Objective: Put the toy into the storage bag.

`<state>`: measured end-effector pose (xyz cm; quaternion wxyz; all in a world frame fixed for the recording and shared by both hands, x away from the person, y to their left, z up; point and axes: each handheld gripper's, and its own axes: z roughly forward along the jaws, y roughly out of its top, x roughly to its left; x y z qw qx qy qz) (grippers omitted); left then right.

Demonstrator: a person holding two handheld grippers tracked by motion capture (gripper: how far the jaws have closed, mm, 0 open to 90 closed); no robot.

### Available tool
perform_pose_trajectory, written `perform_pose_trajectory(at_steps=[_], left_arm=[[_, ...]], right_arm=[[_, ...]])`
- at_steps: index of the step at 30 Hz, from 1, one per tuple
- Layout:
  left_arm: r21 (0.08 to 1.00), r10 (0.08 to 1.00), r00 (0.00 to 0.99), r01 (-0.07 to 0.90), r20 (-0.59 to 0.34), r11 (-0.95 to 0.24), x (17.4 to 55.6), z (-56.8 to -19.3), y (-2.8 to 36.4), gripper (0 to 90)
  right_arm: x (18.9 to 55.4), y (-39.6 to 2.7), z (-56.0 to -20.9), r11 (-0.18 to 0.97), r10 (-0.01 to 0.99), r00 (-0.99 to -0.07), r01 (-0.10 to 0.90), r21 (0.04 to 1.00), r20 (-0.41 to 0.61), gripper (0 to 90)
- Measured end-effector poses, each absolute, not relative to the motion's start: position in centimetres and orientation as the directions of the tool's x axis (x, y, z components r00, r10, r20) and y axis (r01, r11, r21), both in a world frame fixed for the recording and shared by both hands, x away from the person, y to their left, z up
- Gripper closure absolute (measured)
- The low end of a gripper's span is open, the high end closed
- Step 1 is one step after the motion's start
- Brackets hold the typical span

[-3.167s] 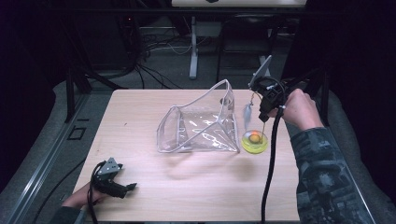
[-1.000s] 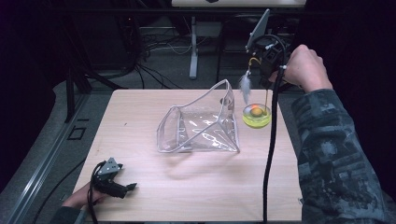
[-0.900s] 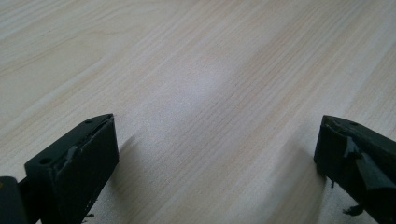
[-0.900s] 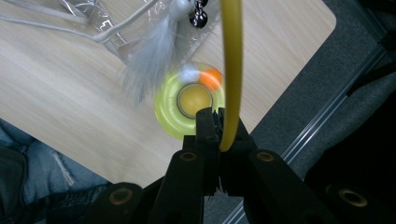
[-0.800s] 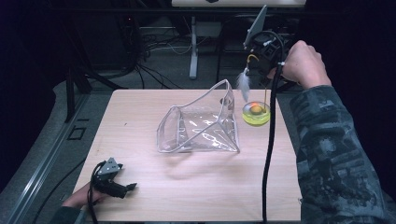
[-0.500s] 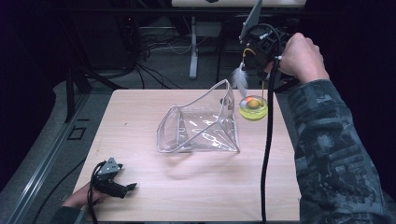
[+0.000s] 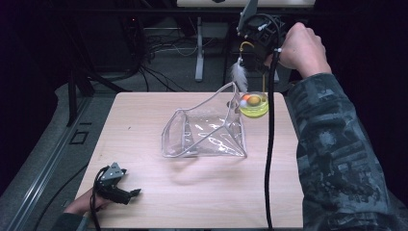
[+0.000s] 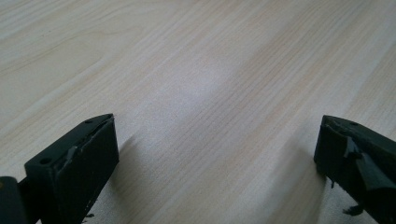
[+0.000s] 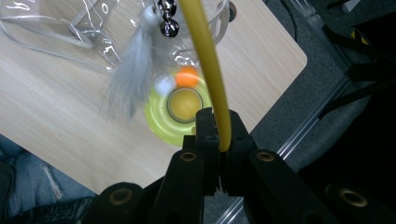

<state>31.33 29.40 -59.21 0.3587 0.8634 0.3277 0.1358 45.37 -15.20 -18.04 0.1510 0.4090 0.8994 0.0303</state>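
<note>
Right gripper [image 9: 219, 135] clamped on yellow wand [image 9: 205, 60]; feather [image 7: 239, 76] dangles above clear bag [image 7: 207, 130] rim (left gripper [image 7: 126, 193] open, idle).

I've got the right gripper [image 7: 251, 36] lifted above the far edge of the tabletop [image 7: 192, 192], beyond its far right corner, with a yellow wand [image 7: 246, 44] curving out of it and a white feather [image 7: 239, 76] dangling off the end. The feather hangs over the rim of the clear plastic bag [image 7: 207, 130], which sits mid-table, mouth facing the far right. Just beside it, by the right edge, there's the yellow-green ring toy [image 7: 254, 104] with an orange ball in it. My left gripper [image 7: 118, 188] rests at the near left corner.
</note>
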Motion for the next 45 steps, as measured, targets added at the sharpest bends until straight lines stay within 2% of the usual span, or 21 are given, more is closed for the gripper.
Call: perform_pose_trajectory(at_steps=[14,45], left_arm=[[0.708,0.663,0.748,0.468,-0.001,-0.528,31.3,-59.2,29.4,0.0],[0.707,0.662,0.75,0.468,0.0,-0.53,31.3,-59.2,29.4,0.1]], right_arm=[[45.9,-13.0,-16.9,0.673,0.737,-0.626,0.713,0.195,-0.254,87.2],[47.0,-6.8,-17.9,0.735,0.678,-0.696,0.645,0.211,-0.234,87.1]])
